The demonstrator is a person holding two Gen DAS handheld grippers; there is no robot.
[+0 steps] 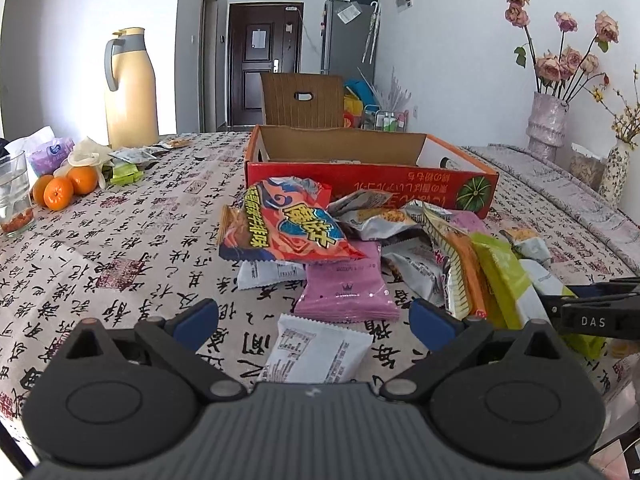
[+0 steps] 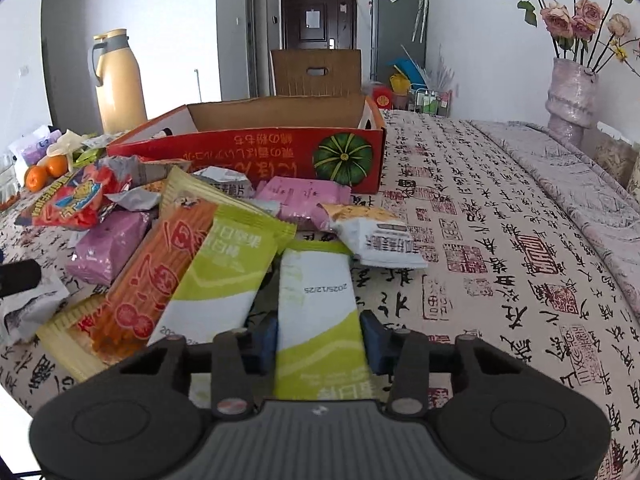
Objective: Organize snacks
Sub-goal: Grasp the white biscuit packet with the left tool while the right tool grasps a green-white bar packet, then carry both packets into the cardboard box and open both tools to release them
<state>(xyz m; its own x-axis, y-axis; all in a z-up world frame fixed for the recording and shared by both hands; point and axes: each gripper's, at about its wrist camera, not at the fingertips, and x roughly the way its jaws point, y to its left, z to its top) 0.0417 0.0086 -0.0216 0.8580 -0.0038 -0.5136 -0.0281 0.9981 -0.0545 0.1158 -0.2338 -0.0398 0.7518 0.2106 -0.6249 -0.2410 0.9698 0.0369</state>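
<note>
White walls (image 1: 460, 60) close in a bright room, with a dark brown door (image 1: 264, 60) at the far end and a grey fridge (image 1: 348, 40) beside it. A brown chair (image 1: 302, 100) stands behind the bench (image 1: 140, 240), which is draped in a cloth printed with black calligraphy. On the right, vases (image 1: 548, 124) of dried roses (image 1: 560, 60) stand against the wall; strong light falls from the left.

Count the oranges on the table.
3, clustered at the table's left edge in the left wrist view: one at the back, one in front, one at the left, partly hidden. More may be hidden behind them.
</note>
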